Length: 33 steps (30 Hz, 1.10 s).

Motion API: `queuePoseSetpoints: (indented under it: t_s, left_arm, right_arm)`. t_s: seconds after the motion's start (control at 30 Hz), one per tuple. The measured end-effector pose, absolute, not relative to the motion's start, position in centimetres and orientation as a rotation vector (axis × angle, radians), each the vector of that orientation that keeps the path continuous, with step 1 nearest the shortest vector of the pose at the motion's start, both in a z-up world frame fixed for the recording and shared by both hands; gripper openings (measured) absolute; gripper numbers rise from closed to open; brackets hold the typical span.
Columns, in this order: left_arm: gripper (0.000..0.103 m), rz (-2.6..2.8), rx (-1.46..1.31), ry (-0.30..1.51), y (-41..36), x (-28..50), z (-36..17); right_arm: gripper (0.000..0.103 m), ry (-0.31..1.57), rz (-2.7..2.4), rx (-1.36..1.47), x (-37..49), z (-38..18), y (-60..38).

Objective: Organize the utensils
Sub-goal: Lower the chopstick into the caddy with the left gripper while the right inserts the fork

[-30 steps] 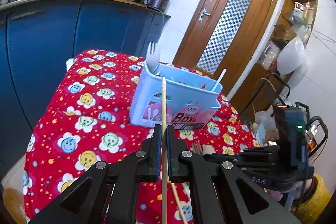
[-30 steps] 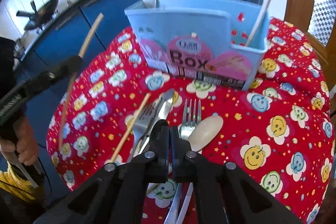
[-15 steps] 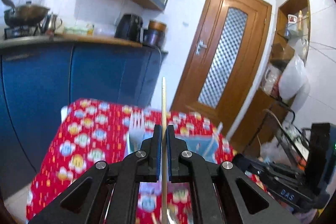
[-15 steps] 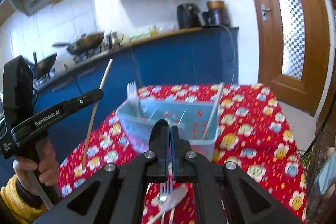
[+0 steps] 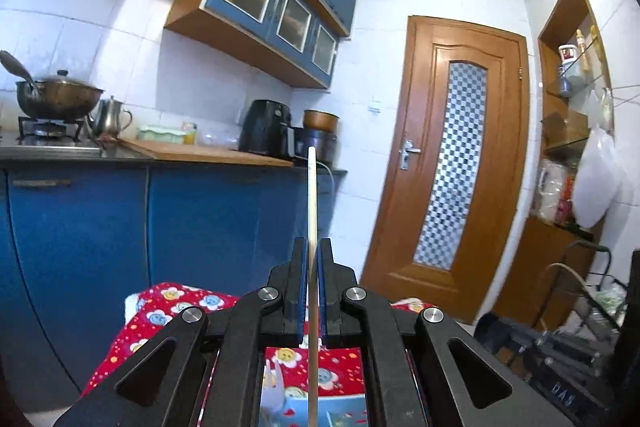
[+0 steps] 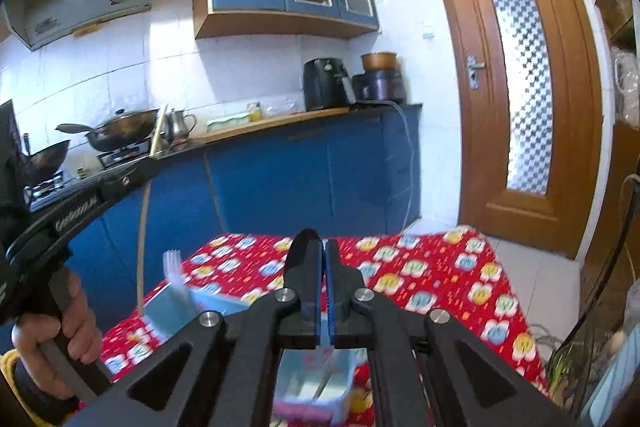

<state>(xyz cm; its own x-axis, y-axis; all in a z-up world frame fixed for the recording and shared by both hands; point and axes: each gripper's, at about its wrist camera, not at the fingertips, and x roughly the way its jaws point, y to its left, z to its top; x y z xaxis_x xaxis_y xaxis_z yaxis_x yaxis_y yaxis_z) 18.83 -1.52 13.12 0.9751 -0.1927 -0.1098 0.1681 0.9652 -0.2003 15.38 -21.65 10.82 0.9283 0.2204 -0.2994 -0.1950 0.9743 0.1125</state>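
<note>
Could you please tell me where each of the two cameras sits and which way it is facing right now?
Left wrist: on the left tongs, facing the counter and door; they grip a chopstick.
Right wrist: on the right tongs, facing the same wall over the red tablecloth; left hand visible.
Shared: blue box, door, counter.

Pale wooden chopstick (image 5: 311, 227) stands upright above the blue utensil box (image 6: 172, 311).

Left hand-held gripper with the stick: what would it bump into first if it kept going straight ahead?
Probably the blue lower cabinets under the counter; the left hand-held gripper, shut on the thin wooden chopstick, points there. Depth is unclear.
</note>
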Motion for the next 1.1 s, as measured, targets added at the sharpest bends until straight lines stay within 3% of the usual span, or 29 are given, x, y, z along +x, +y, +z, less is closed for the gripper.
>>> queuePoseSetpoints:
  t_s: [0.3,0.57,0.83,1.1]
  left_arm:
    - [0.004,-0.104,-0.126,0.117,-2.4,20.2,9.1]
    - [0.005,-0.106,-0.084,0.143,-2.6,19.4,7.5]
    - [0.022,-0.126,-0.077,0.169,-2.3,18.1,8.1]
    - [0.023,-0.144,-0.086,0.233,-1.4,16.1,8.9]
  right_arm:
    - [0.003,0.225,0.135,-0.071,17.9,9.0,-19.7]
    - [0.003,0.268,0.196,-0.050,17.9,7.7,-19.6]
    - [0.008,0.310,0.258,0.013,17.1,7.6,-19.9]
    - [0.013,0.308,0.278,0.026,15.3,8.9,-19.6]
